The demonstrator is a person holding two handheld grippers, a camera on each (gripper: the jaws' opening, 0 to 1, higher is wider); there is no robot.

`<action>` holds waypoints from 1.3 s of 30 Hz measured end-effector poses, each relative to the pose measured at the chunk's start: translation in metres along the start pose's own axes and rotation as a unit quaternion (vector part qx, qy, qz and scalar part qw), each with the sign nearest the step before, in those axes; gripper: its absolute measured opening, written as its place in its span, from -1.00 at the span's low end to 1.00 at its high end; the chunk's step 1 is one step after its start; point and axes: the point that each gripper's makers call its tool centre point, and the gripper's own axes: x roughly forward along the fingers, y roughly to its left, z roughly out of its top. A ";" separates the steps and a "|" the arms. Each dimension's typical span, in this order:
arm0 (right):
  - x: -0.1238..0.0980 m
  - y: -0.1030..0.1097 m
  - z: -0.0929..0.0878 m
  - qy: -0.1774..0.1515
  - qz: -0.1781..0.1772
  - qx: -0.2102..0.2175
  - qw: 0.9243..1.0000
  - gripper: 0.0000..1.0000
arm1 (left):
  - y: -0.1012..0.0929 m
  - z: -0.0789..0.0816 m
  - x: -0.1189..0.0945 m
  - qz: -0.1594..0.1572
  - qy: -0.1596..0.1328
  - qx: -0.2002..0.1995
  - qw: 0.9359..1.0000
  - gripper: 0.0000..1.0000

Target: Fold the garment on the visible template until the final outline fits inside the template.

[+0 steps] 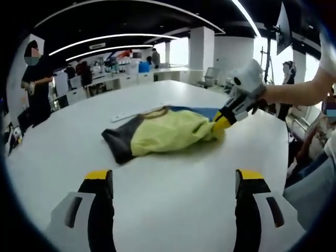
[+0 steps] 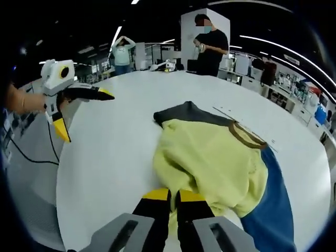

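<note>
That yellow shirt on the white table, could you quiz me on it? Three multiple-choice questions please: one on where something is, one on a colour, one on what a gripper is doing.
1. Where does the garment lie?
A. On the white table
B. On a chair
C. On the floor

2. What colour is the sleeve that sticks out toward the left gripper?
A. Red
B. Dark grey
C. White

3. How do the jaws of the right gripper stand?
A. Wide open over bare table
B. Closed on the yellow cloth
C. Holding a pen

Answers:
1. A, the cloth rests bunched on the tabletop.
2. B, the near sleeve is dark grey in the left gripper view.
3. B, the yellow tips meet on a fold of the cloth.
</note>
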 end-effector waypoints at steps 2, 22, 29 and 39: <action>-0.002 -0.005 0.008 -0.003 -0.003 0.004 1.000 -1.00 | -0.004 -0.001 0.001 -0.008 0.003 0.001 1.000 0.87; 0.005 -0.072 0.044 -0.018 -0.056 0.004 0.998 -1.00 | -0.005 -0.001 0.008 -0.015 0.012 0.004 1.000 0.76; 0.015 -0.093 0.044 -0.004 -0.070 -0.016 0.997 -1.00 | -0.005 -0.003 0.012 -0.017 0.015 0.001 1.000 0.72; 0.037 -0.115 0.037 0.023 -0.079 -0.041 0.996 -1.00 | -0.001 0.005 0.020 -0.010 0.005 -0.012 1.000 0.66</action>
